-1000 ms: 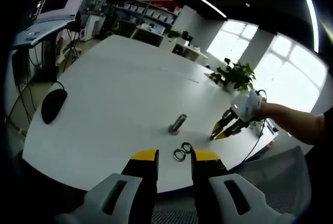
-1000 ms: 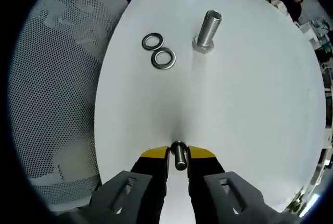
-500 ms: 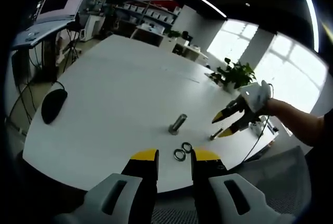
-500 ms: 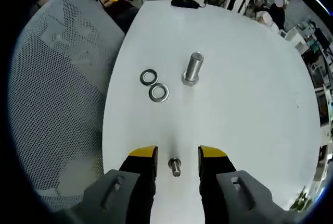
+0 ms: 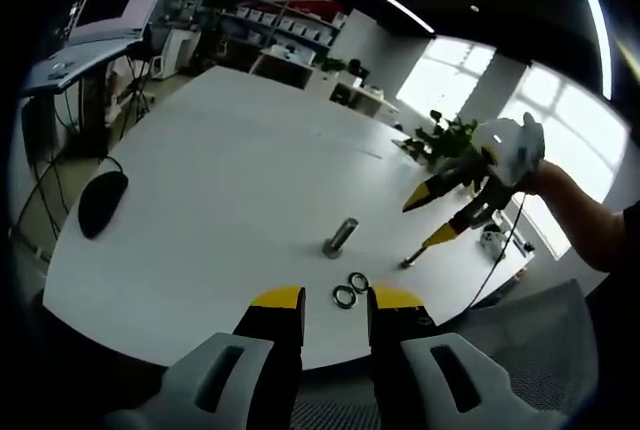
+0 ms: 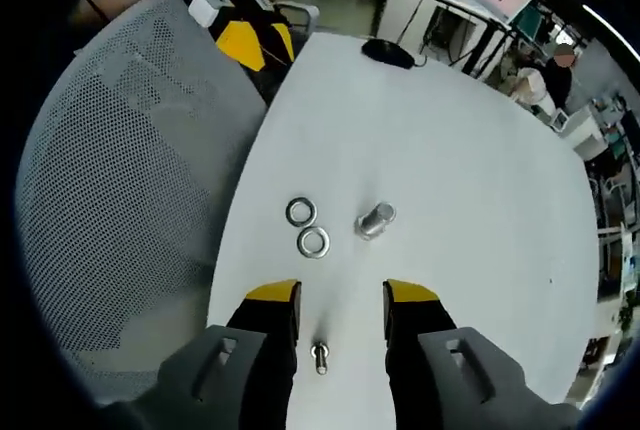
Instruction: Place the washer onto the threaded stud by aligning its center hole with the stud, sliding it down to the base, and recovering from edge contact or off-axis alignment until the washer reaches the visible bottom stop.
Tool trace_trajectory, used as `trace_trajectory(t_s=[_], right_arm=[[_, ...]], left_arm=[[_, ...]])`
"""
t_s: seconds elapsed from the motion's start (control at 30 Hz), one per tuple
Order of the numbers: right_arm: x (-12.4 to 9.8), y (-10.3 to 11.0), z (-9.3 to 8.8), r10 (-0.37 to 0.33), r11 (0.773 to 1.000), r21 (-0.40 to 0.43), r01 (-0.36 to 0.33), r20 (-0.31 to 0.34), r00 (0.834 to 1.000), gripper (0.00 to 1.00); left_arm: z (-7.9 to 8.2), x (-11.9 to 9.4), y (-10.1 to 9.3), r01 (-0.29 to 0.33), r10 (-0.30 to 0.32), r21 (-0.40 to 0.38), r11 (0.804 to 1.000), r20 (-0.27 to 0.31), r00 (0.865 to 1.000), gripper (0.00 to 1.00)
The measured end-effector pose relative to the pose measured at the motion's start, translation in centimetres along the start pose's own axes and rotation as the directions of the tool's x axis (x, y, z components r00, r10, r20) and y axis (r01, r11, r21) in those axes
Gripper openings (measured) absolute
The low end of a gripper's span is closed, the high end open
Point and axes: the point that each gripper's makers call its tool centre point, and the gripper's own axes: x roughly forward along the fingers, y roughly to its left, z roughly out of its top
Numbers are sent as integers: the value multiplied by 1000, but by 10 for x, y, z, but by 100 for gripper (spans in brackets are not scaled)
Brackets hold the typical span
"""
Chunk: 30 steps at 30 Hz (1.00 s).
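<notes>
In the right gripper view, the right gripper [image 6: 340, 302] hangs above the white table [image 6: 470, 180] with jaws apart, holding nothing. A small bolt [image 6: 319, 356] stands below, near the table's near edge. Farther in lie two washers [image 6: 307, 227] beside the threaded stud [image 6: 376, 220]. In the left gripper view, the left gripper [image 5: 334, 300] is parted at the edge by them.

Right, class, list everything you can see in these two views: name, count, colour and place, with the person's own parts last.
Table: one, white, under everything.
Threaded stud: one, silver, upright mid-table.
Washers: two, silver, flat beside the stud.
Small bolt: one, silver, on the table between the right gripper's fingers.
Mouse: one, black, far table edge.
Mesh chair: one, grey, beside the table.
Plant: one, green, by the window.
Left gripper: yellow-tipped, open.
Right gripper: yellow-tipped, open.
</notes>
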Motion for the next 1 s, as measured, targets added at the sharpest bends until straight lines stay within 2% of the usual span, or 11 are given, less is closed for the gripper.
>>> trace_trajectory(t_s=[0.13,0.23,0.4,0.53,0.67,0.83,0.93,1.0], right_arm=[[8,5,4,28,999,-40,-29,-18,999,35],[17,11,6,57,990,-129,-61,-35,998,34],[33,17,4,87,991,-102,-92,-49,995,34],[45,20,2,105,988,-112,-110,-51,993,34],[57,24,-1,122,986,-107,-128,-59,991,34],[71,28,-4,156,982,-95,-161,-61,986,33],[81,28,-6,162,983,-81,-166,-55,985,33],[87,29,-6,167,983,-69,-171,-50,985,32]], left_arm=[[1,0,-1,5,-5,8,1000,4,1000,23],[0,0,0,1,-1,5,1000,-2,1000,23],[-1,0,0,4,-4,2,1000,0,1000,22],[0,1,-2,16,-16,3,1000,1,1000,22],[-2,1,0,3,-3,10,1000,-13,1000,22],[3,0,0,8,-8,6,1000,19,1000,22],[-1,1,1,0,0,15,1000,-4,1000,22],[0,1,1,0,0,16,1000,0,1000,22]])
